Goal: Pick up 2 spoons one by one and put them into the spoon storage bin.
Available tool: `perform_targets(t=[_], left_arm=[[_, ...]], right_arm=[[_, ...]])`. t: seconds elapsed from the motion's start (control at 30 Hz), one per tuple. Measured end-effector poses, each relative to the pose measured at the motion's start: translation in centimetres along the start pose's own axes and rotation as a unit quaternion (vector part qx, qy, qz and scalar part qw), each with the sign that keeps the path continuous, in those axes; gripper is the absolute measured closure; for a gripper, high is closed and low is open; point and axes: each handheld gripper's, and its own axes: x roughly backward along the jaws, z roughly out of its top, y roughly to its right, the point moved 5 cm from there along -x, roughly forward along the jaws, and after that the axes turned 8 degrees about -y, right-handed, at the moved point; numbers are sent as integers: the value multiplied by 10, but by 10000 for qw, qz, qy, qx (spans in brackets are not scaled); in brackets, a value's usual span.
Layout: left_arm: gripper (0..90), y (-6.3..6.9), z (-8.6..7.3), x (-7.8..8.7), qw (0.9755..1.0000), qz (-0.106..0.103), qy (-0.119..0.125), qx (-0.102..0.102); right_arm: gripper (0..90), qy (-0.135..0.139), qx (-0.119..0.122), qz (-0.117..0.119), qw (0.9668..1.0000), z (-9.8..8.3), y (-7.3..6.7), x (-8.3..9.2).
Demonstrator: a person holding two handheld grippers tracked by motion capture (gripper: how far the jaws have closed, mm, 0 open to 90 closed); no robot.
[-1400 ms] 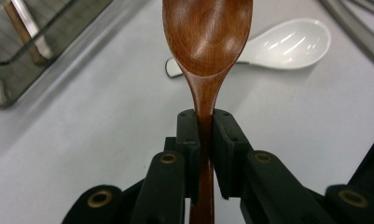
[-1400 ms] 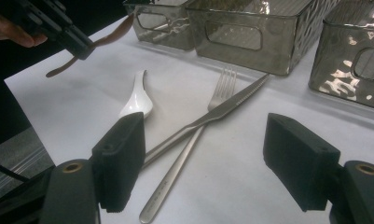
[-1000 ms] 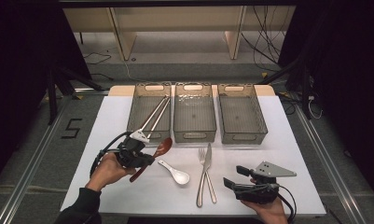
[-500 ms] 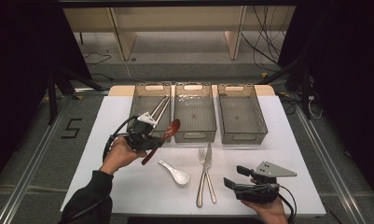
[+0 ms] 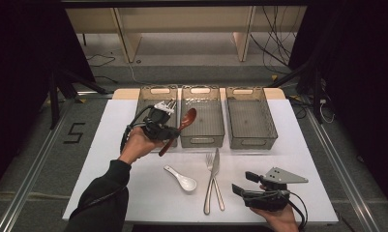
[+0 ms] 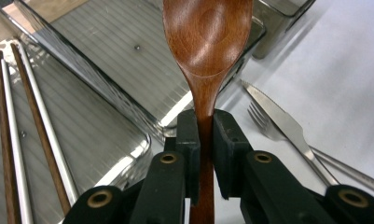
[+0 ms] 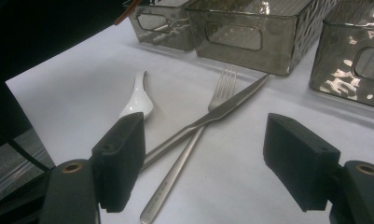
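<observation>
We see our left gripper (image 5: 166, 129) clamped on the handle of the dark brown wooden spoon (image 6: 207, 51), its bowl ahead of the jaws over the middle clear plastic bin (image 5: 201, 117). Our right gripper (image 7: 208, 158) stands apart, the steel knife (image 7: 208, 117) beyond. A "5" (image 5: 73, 132) marks the floor.

Brown wooden spoon (image 6: 207, 42); white ceramic spoon (image 5: 181, 178); silver fork (image 7: 189, 140).

the white table (image 5: 109, 159) bears three bins (image 5: 201, 121) in a row; nearer than them lie a white spoon (image 5: 182, 179), fork (image 5: 209, 181) and knife (image 5: 216, 176).
</observation>
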Motion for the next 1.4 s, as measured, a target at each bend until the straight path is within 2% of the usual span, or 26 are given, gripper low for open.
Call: perform_targets(t=[0.27, 0.47, 0.7, 0.77, 0.87, 1.17, 1.4], left_arm=[[812, -9, 17, -6, 9994, -9, 265, 207], [812, -15, 30, -10, 9994, 54, 266, 233], [812, -20, 45, -15, 9988, 60, 390, 286], [812, -20, 49, -18, 9989, 49, 374, 263], [812, -19, 55, -20, 9984, -21, 452, 337], [812, -24, 67, -33, 9983, 43, 411, 400], [812, -28, 75, -38, 9973, 79, 525, 516]], right_arm=[[304, -3, 6, 1, 10000, 0, 0, 0], [304, -3, -3, 9, 10000, 0, 1, 0], [304, -7, 8, 15, 10000, 0, 1, -1], [304, -8, 0, 17, 10000, 0, 1, -1], [304, -8, -3, 25, 10000, -1, 1, -1], [304, -12, -4, 32, 10000, -1, 1, -1], [304, -11, -7, 46, 10000, -1, 2, -2]])
